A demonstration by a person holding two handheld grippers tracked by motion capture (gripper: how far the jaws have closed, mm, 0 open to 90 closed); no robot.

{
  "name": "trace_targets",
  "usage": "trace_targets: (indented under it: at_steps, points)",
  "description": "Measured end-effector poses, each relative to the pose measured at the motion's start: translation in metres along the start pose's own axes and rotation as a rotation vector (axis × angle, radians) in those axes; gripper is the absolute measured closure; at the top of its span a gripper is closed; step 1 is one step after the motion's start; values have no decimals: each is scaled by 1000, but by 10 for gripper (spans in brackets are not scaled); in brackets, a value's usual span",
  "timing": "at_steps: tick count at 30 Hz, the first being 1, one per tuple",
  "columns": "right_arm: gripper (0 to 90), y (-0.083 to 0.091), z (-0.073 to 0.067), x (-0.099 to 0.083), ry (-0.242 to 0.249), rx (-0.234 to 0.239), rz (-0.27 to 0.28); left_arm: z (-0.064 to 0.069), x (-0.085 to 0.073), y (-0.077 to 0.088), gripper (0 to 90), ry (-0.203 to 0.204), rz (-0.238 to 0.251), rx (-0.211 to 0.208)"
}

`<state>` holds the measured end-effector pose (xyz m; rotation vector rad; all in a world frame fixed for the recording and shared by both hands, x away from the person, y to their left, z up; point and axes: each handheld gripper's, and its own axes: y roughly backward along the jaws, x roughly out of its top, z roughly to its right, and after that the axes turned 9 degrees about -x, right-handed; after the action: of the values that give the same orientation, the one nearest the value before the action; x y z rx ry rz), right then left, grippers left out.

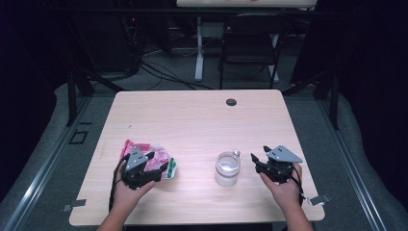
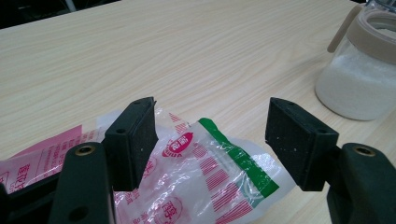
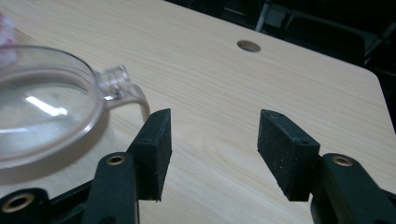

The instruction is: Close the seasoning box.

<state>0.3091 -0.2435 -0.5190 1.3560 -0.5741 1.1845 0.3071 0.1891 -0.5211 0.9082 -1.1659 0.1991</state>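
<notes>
left gripper (image 1: 161, 161) jaws wide over plastic bag (image 2: 205, 177) near the table's (image 1: 192, 115) front-left corner; not yet gripped | right gripper (image 1: 259, 157) wide, empty, just beside lidded jar (image 1: 227, 168) toward front edge | advice: lower, pinch bag's green-striped end squarely

The right claw (image 3: 212, 151) rises from the near edge with its two black jaws spread wide and nothing between them, above a pale wooden desk (image 3: 280, 79). At the left sits a clear jar lid (image 3: 42, 102) with a small clear latch (image 3: 114, 81) just beside the left jaw. A round hole (image 3: 248, 45) lies far off in the desk.
</notes>
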Motion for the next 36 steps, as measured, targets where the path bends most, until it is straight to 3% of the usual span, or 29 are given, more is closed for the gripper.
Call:
trace_targets:
  at_steps: [11, 14, 17, 36]
  points:
    - [457, -18, 12, -22, -51, -30, -101, -1, -2, -3, 336, -3, -13, 8]
    - [458, -22, 9, -25, -32, -33, -121, -1, -2, -3, 337, 0, -16, 10]
    - [457, -23, 7, -25, -14, -26, -123, -1, -2, -5, 338, 2, -16, 11]
    - [456, -29, 6, -28, -31, -8, -136, 0, -4, -10, 338, -9, -45, 14]
